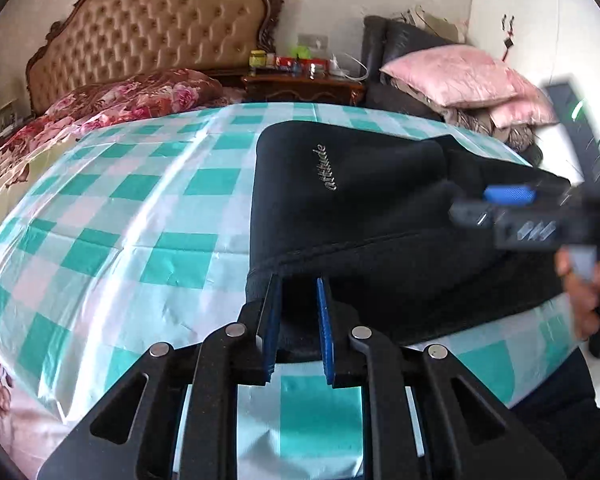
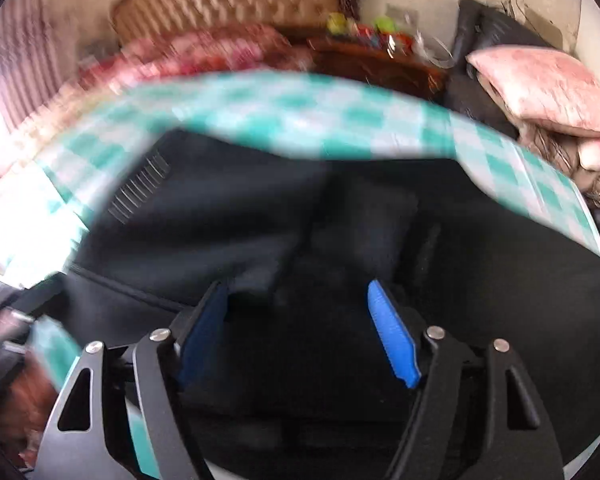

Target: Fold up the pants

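Black pants with a silver script logo lie folded on the teal-and-white checked sheet. My left gripper is shut on the near edge of the pants, and the dark cloth fills the narrow gap between its blue pads. My right gripper comes in blurred from the right over the pants, held by a hand. In the right wrist view, the right gripper stands open, its blue pads wide apart just above the black pants. Nothing is pinched between them.
A tufted headboard and a floral quilt are at the far left. A wooden nightstand with small bottles stands behind the bed. Pink pillows are piled on a dark chair at the far right.
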Demonstrator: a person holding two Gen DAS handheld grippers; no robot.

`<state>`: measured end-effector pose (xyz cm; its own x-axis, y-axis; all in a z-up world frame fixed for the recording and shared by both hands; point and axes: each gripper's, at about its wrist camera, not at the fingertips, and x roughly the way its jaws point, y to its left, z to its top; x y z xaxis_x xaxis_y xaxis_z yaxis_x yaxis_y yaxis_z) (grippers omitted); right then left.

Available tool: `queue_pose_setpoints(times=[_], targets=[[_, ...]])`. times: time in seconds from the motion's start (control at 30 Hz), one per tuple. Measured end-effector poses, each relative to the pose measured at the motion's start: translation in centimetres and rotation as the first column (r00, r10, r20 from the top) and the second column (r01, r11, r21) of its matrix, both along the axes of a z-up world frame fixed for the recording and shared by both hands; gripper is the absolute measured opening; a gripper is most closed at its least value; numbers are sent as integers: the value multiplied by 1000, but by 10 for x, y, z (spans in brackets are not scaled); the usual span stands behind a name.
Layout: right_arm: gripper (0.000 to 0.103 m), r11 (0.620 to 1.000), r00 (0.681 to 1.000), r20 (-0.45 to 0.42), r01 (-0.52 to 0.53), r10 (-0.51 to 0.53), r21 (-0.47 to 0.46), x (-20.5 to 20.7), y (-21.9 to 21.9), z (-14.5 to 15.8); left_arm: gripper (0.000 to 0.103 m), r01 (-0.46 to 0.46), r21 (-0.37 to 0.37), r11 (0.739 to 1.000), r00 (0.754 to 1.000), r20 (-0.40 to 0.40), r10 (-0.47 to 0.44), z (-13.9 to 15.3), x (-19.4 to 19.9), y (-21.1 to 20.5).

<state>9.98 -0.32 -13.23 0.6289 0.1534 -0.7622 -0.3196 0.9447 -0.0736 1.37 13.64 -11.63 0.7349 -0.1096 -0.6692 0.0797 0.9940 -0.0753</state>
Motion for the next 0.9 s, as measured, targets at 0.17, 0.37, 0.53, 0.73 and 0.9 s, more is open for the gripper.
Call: queue_pose_setpoints(times=[0.17,0.37,0.53,0.73,0.9], targets=[[74,999,999,29,22,-22,-32,-5,6,-3,15,-15,2,1000,998,60,15,43,25,8],[74,999,1000,28,15,-14,-38,-9,8,-5,17,118,-33,992,990,-69,-120,41,134,-14],[74,1000,1000,22,15,-15,-24,-6,6,-6,16,26,-21,999,973,-227,-30,20,178,-2],[74,1000,1000,20,17,-17,-14,-6,5,-6,17,282,-62,957,944,-163,-288,39,179,-54],[74,1000,1000,13,16,-16,-7,-4,3,-7,16,212,-133,968,933,-267,-241,10,213,-58]])
